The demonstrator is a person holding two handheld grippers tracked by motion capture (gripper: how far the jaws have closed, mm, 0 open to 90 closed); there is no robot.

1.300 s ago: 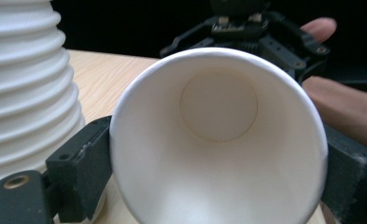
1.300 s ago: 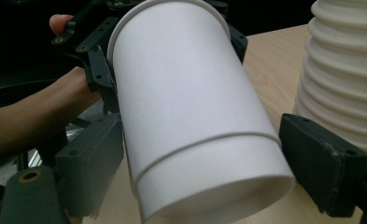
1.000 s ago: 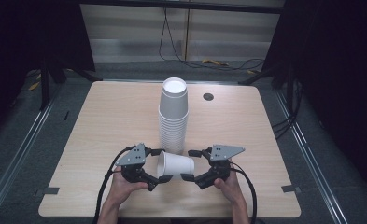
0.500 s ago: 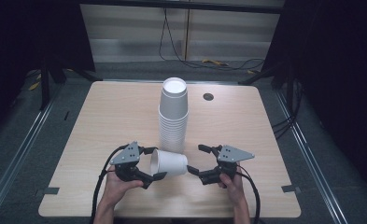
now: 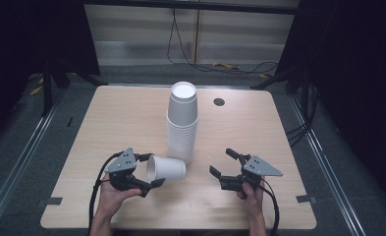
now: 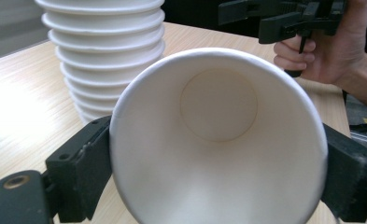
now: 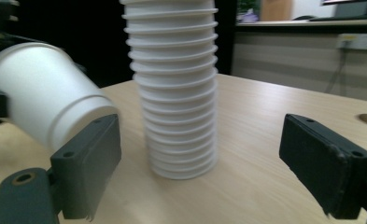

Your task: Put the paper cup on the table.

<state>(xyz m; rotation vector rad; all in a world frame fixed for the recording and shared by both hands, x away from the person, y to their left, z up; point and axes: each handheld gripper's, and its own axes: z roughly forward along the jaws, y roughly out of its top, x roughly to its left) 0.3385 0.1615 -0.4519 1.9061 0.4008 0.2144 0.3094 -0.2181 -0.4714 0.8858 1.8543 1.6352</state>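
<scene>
holding a single paper cup (image 5: 166,169) on its side at the near left, my left gripper (image 5: 142,172) clamps its rim. i'd keep that squeeze light to avoid crushing it. the cup stack (image 5: 182,123) stands centre; my right gripper (image 5: 225,163), near right, is spread wide, empty.

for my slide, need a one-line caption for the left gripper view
Left gripper clamps a single white paper cup by its rim, open mouth toward the camera, beside the cup stack.
</scene>
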